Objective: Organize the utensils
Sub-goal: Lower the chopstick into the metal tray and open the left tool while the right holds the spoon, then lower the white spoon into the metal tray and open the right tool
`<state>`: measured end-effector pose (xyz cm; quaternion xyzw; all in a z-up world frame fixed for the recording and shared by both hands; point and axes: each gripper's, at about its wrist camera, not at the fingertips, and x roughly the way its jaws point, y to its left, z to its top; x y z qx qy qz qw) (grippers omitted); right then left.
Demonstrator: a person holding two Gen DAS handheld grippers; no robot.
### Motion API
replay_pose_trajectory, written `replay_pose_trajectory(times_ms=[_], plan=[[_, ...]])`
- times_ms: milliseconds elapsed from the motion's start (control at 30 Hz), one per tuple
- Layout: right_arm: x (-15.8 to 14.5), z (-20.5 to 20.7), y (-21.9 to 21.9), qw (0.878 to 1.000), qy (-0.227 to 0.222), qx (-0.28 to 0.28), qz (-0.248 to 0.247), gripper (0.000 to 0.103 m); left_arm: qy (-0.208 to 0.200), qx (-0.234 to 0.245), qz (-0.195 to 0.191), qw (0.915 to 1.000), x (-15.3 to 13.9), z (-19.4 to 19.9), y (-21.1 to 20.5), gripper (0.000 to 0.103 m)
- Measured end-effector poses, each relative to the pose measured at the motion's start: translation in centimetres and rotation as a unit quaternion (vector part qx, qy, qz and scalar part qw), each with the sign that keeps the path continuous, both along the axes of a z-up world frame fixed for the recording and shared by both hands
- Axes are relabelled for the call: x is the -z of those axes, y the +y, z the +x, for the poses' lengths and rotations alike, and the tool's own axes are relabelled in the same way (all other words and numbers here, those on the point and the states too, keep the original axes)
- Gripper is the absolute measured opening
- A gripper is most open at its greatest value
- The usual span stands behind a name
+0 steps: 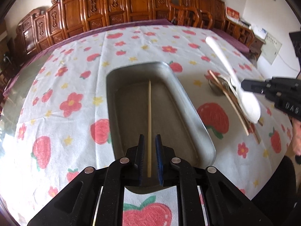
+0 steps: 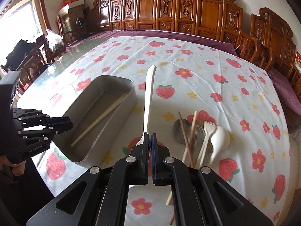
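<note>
Utensils lie in two places on the table. One long pale wooden chopstick [image 1: 149, 124] lies flat inside the grey metal tray [image 1: 193, 113] with rounded corners. Its near end sits between the fingers of the left gripper [image 1: 149, 158]. Those jaws are a little way apart, and the pads do not press on the stick.

One white plastic spoon [image 2: 149, 101] with a long handle is up in the air. The right gripper [image 2: 150, 146] is squeezed tight on it near the bowl end, and the handle points away toward the far side of the table, just beside the tray.

A small pile of utensils [image 2: 199, 139] sits to the right of the tray, on the cloth. In it I can count one more white plastic spoon [image 2: 219, 137], one white plastic fork [image 2: 207, 130], one shiny metal spoon [image 2: 178, 130], and some thin wooden chopsticks [image 2: 185, 137] lying crossed over each other. How many sticks are there, I cannot tell for sure.

The white tablecloth [image 2: 207, 75] has red strawberries, red flowers and yellow stars on it. Carved brown wooden chairs [image 2: 169, 13] stand in a row behind the table.
</note>
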<state>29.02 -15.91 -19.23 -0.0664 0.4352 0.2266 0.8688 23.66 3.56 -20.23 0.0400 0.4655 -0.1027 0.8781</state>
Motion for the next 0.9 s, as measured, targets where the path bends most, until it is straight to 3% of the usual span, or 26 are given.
replay_pose_trajectory(times_ms=[200,500,900], plan=[[-0.3,-0.3,2.8,1.0,0.004,-0.021,0.015,0.003,-0.039,-0.031,-0.028,0.9984,-1.7,-0.5,2.2,0.017],[0.3,-0.4,8.0,0.999,0.015,-0.046,0.024,0.003,-0.064,-0.079,-0.047,0.9937,-2.8,-0.5,5.7,0.017],[3.9,0.3,11.7,0.998,0.047,-0.045,-0.001,0.004,-0.08,-0.092,-0.051,0.9912,-3.5,-0.9,6.5,0.017]])
